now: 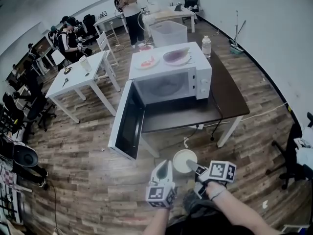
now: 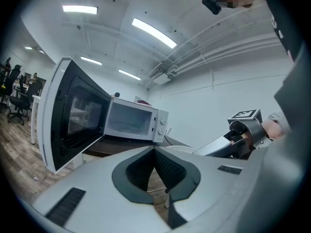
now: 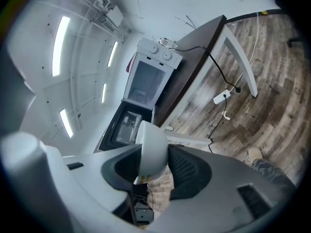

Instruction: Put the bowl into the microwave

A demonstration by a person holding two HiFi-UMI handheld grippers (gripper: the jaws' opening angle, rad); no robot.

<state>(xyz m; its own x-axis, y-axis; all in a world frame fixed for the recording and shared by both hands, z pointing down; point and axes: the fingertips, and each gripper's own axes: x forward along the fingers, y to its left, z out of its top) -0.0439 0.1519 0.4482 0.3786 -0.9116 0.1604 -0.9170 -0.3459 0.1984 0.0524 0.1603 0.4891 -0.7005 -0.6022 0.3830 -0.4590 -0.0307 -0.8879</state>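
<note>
**Microwave on the table, bowl out in front**

The microwave [image 1: 171,82] stands on the table [image 1: 230,99], toward its left end. Its door [image 1: 128,124] is swung out to the left, past the table's edge. On top of the microwave lie a left plate [image 1: 146,61] and a right plate [image 1: 177,57], side by side. A bottle [image 1: 207,46] stands on the table behind the microwave's right rear corner. A bin [image 1: 167,33] sits farther back (people are at desks beyond it and off to the left). A second table [image 1: 78,80] stands left of the microwave, apart from it. In front of the table, clear of it, the bowl [image 1: 185,159] sits between the jaws of the right gripper [image 1: 193,168]. The left gripper [image 1: 165,168] is just beside the bowl on its left.
</note>
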